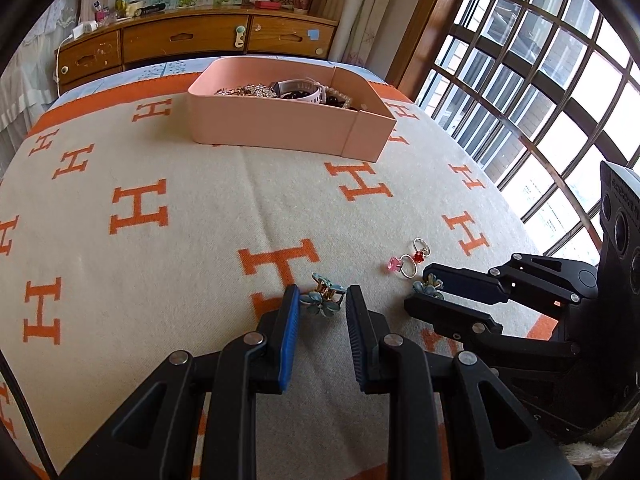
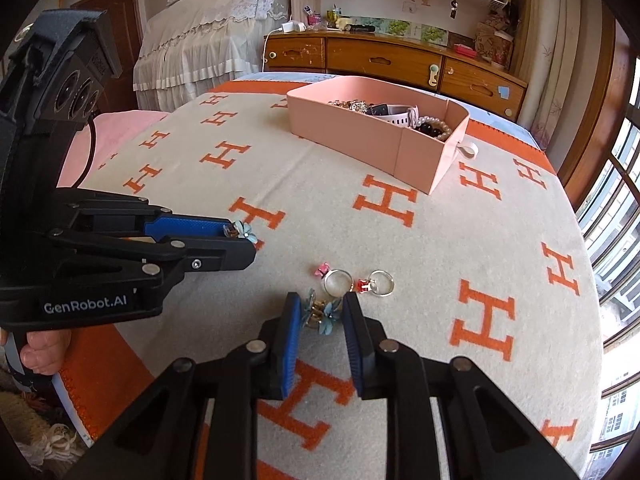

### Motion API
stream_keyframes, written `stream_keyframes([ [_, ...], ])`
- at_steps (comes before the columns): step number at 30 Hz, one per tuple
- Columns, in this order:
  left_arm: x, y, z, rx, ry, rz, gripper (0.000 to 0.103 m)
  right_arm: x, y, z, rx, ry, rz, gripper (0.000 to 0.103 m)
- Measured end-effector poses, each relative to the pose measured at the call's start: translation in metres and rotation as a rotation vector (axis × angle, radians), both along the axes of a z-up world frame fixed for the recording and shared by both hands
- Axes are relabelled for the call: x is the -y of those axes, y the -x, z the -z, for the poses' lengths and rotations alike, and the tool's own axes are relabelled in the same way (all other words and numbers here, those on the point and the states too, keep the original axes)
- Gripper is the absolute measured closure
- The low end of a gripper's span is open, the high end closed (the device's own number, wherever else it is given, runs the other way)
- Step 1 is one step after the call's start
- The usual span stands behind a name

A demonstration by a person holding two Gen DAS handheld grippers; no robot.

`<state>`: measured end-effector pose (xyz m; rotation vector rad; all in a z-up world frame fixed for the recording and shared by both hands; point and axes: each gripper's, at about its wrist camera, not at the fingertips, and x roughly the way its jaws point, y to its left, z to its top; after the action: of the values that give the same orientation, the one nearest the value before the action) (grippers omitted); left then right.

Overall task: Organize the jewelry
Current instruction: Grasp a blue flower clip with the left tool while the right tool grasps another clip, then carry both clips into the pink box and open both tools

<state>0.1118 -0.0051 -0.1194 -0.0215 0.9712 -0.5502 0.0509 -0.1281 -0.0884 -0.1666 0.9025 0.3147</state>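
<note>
My left gripper (image 1: 322, 292) is shut on a small blue flower clip (image 1: 323, 299), which sits between its blue pads low over the H-patterned blanket (image 1: 160, 168). In the right wrist view the same gripper (image 2: 244, 240) shows from the side with that clip (image 2: 241, 230) at its tips. My right gripper (image 2: 320, 300) is shut on a second blue flower clip (image 2: 320, 314), also seen from the left wrist view (image 1: 430, 285). Just beyond lie a pink-stone ring (image 2: 334, 280) and a red-stone ring (image 2: 378, 284). The pink box (image 2: 360, 144) at the far side holds a watch, pearls and sparkly pieces.
A wooden chest of drawers (image 1: 188, 40) stands behind the bed. Barred windows (image 1: 540, 80) run along the right. A lace-covered piece of furniture (image 2: 208, 40) and a pink cloth (image 2: 120, 128) are to the left. A person's fingers (image 2: 40, 350) hold the left gripper's handle.
</note>
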Motion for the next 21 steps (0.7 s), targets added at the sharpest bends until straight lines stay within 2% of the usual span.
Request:
stream_keyframes([
  [5,0.002,0.002,-0.002,0.013,-0.033,-0.003,0.082,-0.002,0.004,-0.005,0.000,-0.001,-0.002,0.082],
  [11,0.001,0.002,-0.013,0.018,-0.034,-0.018,0.082,-0.001,0.004,-0.028,0.030,-0.048,-0.003,0.082],
  [16,-0.003,-0.003,-0.043,0.057,0.001,-0.032,0.082,0.001,-0.006,-0.054,0.048,-0.092,0.000,0.082],
  [21,-0.001,-0.020,-0.083,0.129,0.002,-0.059,0.082,0.007,-0.029,-0.090,0.089,-0.149,0.034,0.082],
])
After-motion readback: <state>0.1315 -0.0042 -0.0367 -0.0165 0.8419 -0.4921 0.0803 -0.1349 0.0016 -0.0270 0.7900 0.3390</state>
